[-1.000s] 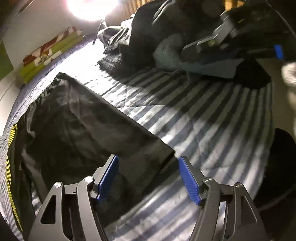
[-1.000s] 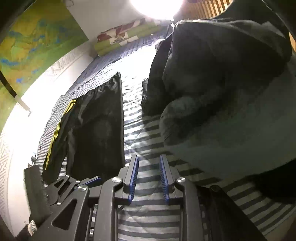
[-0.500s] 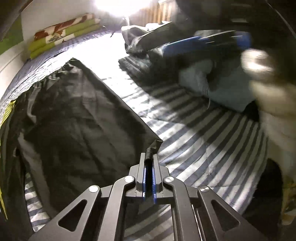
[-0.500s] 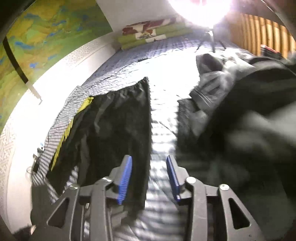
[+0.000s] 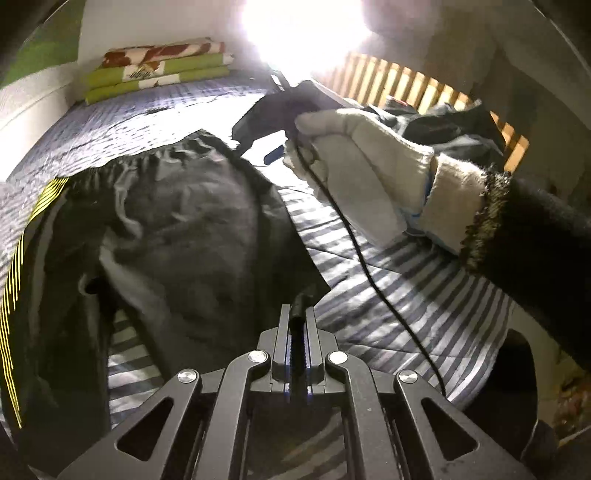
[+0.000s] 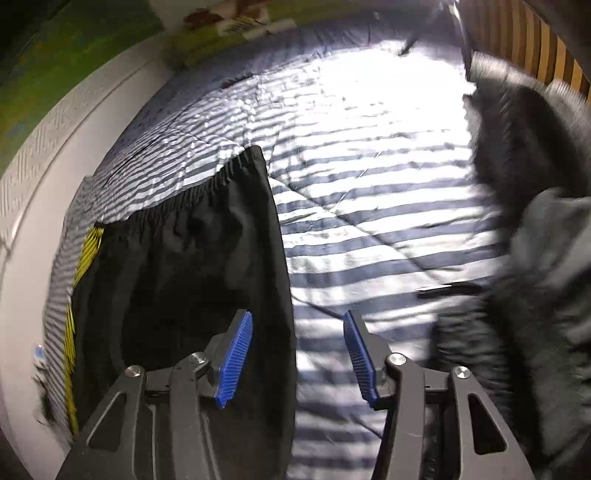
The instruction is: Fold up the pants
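Note:
Black pants (image 5: pixel 177 236) with yellow side stripes lie spread on a striped bedspread (image 5: pixel 388 280), elastic waistband toward the far end. My left gripper (image 5: pixel 298 321) is shut on the near right corner of the pants, a pinch of black fabric standing between its pads. In the right wrist view the same pants (image 6: pixel 192 258) lie left of centre. My right gripper (image 6: pixel 298 354) hangs open above their right edge, the left pad over the fabric and the right pad over the bedspread (image 6: pixel 369 192). A gloved hand (image 5: pixel 354 173) holds that right gripper, seen from behind in the left wrist view.
A pile of dark and grey clothes (image 6: pixel 532 258) lies on the right side of the bed. Folded green and red bedding (image 5: pixel 155 70) sits at the far end by the wall. A wooden slatted rail (image 5: pixel 417 88) runs along the right. A bright lamp (image 5: pixel 303 26) glares above.
My left gripper shut on the pants corner and has lifted it slightly. My right gripper opened wide and swung from the clothes pile over to the pants' right edge.

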The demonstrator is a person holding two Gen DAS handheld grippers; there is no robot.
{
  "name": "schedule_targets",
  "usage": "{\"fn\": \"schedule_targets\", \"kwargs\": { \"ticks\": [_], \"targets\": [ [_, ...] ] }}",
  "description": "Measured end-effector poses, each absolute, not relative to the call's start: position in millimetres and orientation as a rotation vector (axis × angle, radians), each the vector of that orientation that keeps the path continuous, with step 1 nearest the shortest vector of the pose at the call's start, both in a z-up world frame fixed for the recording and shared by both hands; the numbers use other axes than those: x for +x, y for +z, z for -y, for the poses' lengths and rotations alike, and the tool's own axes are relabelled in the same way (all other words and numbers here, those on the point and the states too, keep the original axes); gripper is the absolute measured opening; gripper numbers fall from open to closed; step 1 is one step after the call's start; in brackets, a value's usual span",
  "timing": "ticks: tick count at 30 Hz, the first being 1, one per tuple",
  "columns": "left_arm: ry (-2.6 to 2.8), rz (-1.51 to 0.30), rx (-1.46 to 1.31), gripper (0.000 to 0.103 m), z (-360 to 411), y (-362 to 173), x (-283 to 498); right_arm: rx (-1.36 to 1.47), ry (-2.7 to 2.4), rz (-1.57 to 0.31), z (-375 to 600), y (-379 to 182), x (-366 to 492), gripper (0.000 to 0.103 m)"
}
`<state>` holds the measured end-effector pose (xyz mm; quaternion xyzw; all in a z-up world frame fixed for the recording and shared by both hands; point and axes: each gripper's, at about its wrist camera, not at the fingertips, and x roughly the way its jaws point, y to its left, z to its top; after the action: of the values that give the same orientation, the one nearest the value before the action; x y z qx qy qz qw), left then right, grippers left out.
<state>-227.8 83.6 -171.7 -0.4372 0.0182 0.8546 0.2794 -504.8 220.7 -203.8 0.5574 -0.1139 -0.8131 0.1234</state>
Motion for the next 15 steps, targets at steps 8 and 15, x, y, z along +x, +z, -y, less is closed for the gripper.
{"fn": "schedule_targets", "kwargs": {
  "ticks": [8, 15],
  "targets": [
    [2.381, 0.149, -1.162, 0.004, 4, -164, -229, 1.549, -2.446, 0.279, -177, -158, -501, 0.001],
    [2.555, 0.336, -1.165, 0.004, 121, -162, -202, 1.376, -2.441, 0.078, -44, -95, -488, 0.001]
  ]
}}
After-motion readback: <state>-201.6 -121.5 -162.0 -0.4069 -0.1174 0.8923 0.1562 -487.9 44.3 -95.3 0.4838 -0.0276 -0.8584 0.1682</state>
